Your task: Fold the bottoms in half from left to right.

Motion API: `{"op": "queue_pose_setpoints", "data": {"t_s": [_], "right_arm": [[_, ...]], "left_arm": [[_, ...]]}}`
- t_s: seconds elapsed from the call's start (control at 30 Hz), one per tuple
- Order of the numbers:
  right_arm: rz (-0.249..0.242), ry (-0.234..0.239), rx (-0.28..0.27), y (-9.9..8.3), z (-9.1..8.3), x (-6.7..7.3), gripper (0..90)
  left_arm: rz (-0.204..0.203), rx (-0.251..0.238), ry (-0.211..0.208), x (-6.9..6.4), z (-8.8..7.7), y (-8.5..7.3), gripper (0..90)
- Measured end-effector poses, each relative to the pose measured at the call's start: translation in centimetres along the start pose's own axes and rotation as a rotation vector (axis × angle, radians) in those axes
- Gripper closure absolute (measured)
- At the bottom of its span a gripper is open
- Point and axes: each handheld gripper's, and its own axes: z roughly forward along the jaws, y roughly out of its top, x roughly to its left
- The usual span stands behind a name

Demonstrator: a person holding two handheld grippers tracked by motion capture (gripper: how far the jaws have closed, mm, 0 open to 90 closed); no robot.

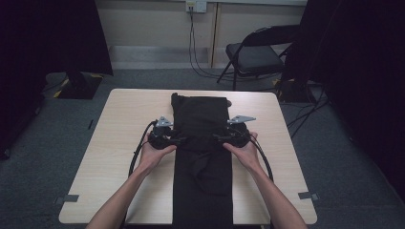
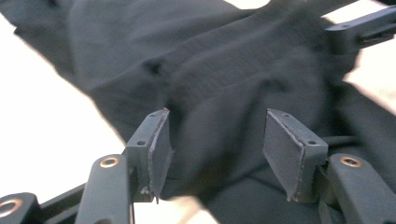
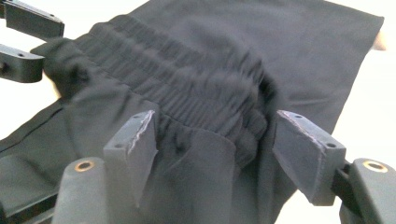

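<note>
**Black trousers mid-table, both grippers released at the fold**

Black trousers [image 1: 203, 143] flat along the middle of the table [image 1: 119, 143], running from near the far edge to over the near edge. Folded across the middle, gathered elastic waistband [image 3: 196, 100] lying on top of the legs, bunched and ridged. Left gripper [image 1: 174, 141] at the left edge of the fold, right gripper [image 1: 220, 139] at the right edge, tips pointing inward at each other. Left jaws spread wide, fabric behind and between the pads [image 2: 156, 149], no pinch seen. Right jaws also spread, waistband between the pads [image 3: 140, 144], nothing clamped. Both released, holding nothing. One hand on each gripper, forearms in from the near edge. Cables looping off both grippers. Folding chair [image 1: 253, 55] beyond the table on grey carpet.
</note>
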Motion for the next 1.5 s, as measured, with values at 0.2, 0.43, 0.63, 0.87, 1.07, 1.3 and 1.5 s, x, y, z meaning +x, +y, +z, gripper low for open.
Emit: {"op": "queue_pose_setpoints", "data": {"t_s": [0.2,0.43,0.63,0.87,1.07,1.3,1.5], "right_arm": [[0.025,0.005,0.030,-1.3,2.1,-0.1,29.3],[0.029,0.013,0.051,-1.7,2.3,-0.8,40.6],[0.021,0.002,-0.016,0.1,1.1,-0.8,70.9],[0.048,-0.011,-0.168,6.5,-2.7,-1.9,73.8],[0.053,-0.050,-0.282,12.6,-6.5,-2.6,75.2],[-0.014,-0.029,-0.426,16.9,-12.1,-1.5,75.4],[-0.090,0.045,-0.423,13.9,-14.3,0.7,75.3]], "left_arm": [[0.033,0.037,-0.035,-0.2,1.9,-0.8,43.0],[0.044,0.037,-0.038,-0.7,2.9,-0.7,62.2],[0.008,-0.041,-0.044,-0.5,1.8,1.6,80.8],[-0.023,-0.245,-0.034,-0.3,-1.9,9.4,81.9],[0.078,-0.318,-0.001,-1.1,-5.3,15.9,81.9],[0.153,-0.440,-0.042,-3.8,-11.1,18.9,81.6],[0.183,-0.403,-0.124,-6.7,-13.1,13.8,80.9]]}}
